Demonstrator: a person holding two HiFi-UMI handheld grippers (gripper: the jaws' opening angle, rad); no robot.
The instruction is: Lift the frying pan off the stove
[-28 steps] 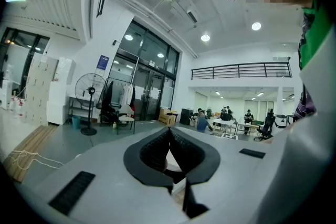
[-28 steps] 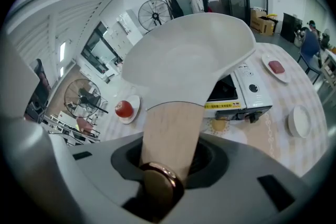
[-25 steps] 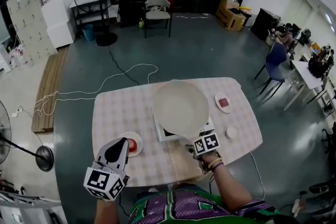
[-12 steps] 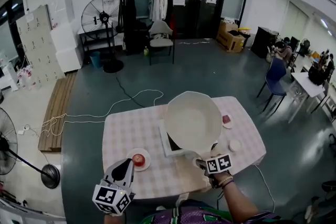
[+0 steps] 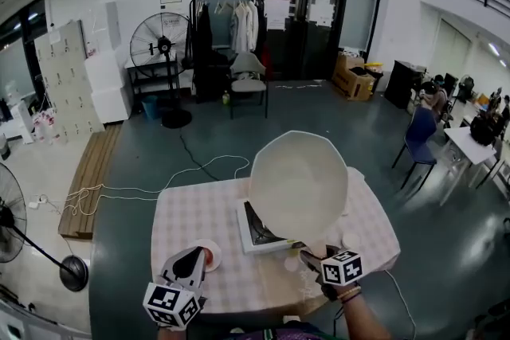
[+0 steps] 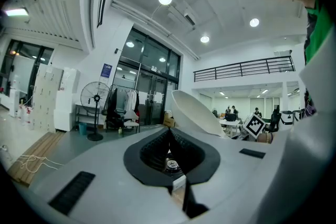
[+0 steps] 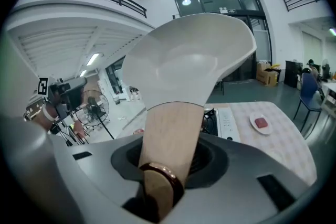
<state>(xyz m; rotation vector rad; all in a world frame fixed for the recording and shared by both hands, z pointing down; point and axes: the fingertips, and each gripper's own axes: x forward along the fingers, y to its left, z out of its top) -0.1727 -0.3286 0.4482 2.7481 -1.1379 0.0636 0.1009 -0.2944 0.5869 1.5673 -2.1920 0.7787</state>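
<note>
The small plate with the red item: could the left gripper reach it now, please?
Probably yes. The left gripper is empty, jaws together, and the small plate lies just past its tips with nothing between; the raised frying pan is off to the side.

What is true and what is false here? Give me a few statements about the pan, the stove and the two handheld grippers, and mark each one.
1. The frying pan is up in the air, off the stove. True.
2. The left gripper holds the pan's handle. False: the right gripper is shut on the wooden handle; the left gripper is shut with nothing in it.
3. The pan is full of food. False: its white inside is bare.
4. The stove stands on a table with a checked cloth. True.
5. A small plate with something red on it lies on the table. True.
</note>
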